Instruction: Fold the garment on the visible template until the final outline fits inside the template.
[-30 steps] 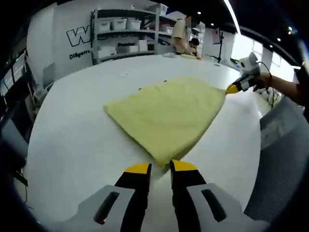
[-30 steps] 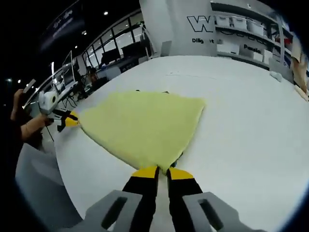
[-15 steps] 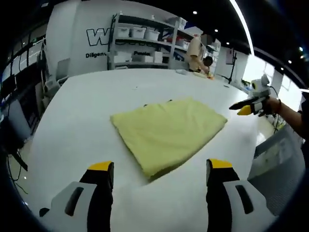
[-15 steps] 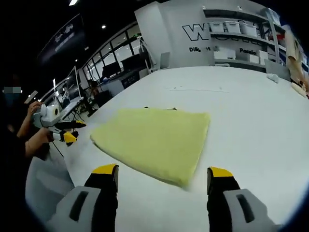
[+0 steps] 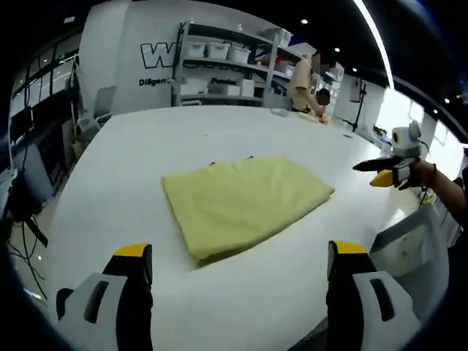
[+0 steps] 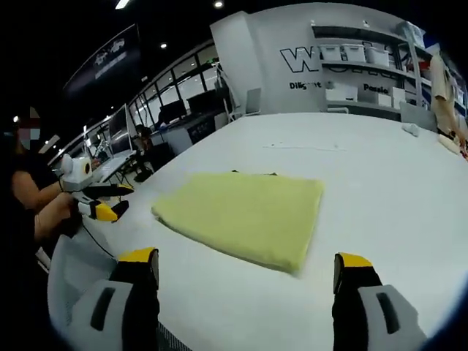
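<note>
Garment (image 5: 245,202): pale yellow cloth, folded into a flat four-sided pad, lying on the white table (image 5: 131,146); nothing grips it. Dark marks peek out at its far edge; whether they belong to the template cannot be told.
Left gripper (image 5: 238,256): jaws wide apart, empty, yellow tips raised above the table. In the left gripper view the garment lies ahead of and between the two tips, its near corner just beyond them, not touching either.
Right gripper (image 6: 245,263): jaws wide apart, empty. In the right gripper view the garment (image 6: 245,216) lies ahead, between the tips and clear of both; its thick folded edge faces this gripper.
Cross view, left: the right gripper (image 5: 387,172) appears at the right edge, held in a hand off the garment's right corner, well apart from the cloth.
Cross view, right: the left gripper (image 6: 99,205) appears at the left, held by a person beside the table edge, apart from the cloth.
Background: shelving (image 5: 219,69) with white bins by a lettered wall; a person (image 5: 303,80) stands at the table's far end.
</note>
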### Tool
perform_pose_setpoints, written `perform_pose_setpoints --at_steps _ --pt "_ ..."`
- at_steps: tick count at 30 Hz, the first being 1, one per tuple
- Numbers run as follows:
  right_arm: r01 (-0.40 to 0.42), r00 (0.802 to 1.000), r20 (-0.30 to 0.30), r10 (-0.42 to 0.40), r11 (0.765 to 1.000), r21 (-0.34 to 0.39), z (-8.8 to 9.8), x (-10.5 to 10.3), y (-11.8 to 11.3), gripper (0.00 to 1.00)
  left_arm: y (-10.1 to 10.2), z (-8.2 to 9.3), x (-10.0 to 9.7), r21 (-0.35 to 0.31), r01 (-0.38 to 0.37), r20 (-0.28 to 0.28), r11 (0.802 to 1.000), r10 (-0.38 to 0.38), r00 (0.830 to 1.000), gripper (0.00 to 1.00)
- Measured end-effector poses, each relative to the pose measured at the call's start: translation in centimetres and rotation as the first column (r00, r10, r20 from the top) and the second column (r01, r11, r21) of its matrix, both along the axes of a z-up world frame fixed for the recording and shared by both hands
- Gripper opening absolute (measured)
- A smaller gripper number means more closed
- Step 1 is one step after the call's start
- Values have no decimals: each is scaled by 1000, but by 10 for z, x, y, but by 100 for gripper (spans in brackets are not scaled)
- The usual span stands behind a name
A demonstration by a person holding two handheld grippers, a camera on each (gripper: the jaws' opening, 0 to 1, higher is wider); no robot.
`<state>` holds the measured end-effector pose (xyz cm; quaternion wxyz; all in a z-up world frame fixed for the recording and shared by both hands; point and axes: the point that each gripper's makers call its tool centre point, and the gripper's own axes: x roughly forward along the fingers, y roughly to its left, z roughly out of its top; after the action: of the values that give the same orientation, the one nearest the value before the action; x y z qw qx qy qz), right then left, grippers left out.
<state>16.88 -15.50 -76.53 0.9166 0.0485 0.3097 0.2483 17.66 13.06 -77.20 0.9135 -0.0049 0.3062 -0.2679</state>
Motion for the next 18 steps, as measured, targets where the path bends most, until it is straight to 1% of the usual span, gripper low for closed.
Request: perform_pose_setpoints --at_steps 3,4,7,9,10,14,18 --pt "11 1000 -1 -11 1000 23 3 -4 0 99 -1 -1 -4 -5 -14 1 1000 14 1000 99" --pt "11 1000 0 -11 1000 22 4 -4 0 99 -2 -2 -6 0 -15 -5 1000 15 1000 99" --pt "-5 1000 27 5 1000 4 10 -7 2 99 -3 -4 -11 16 -7 -16 1000 7 1000 99" --pt "-13 1000 22 14 1000 -7 9 -9 3 99 -4 -4 -12 24 -3 -14 1000 4 1000 99" --pt "-19 1000 25 19 1000 -16 8 -9 4 99 -2 -5 -13 36 1 -24 999 0 1000 99" --pt "-28 999 17 28 999 -24 6 -12 6 99 -2 -7 -16 48 3 -21 999 -2 1000 99" --pt "-36 999 15 37 997 -63 1 -17 5 99 -3 -9 -21 49 9 -23 999 -7 1000 99"
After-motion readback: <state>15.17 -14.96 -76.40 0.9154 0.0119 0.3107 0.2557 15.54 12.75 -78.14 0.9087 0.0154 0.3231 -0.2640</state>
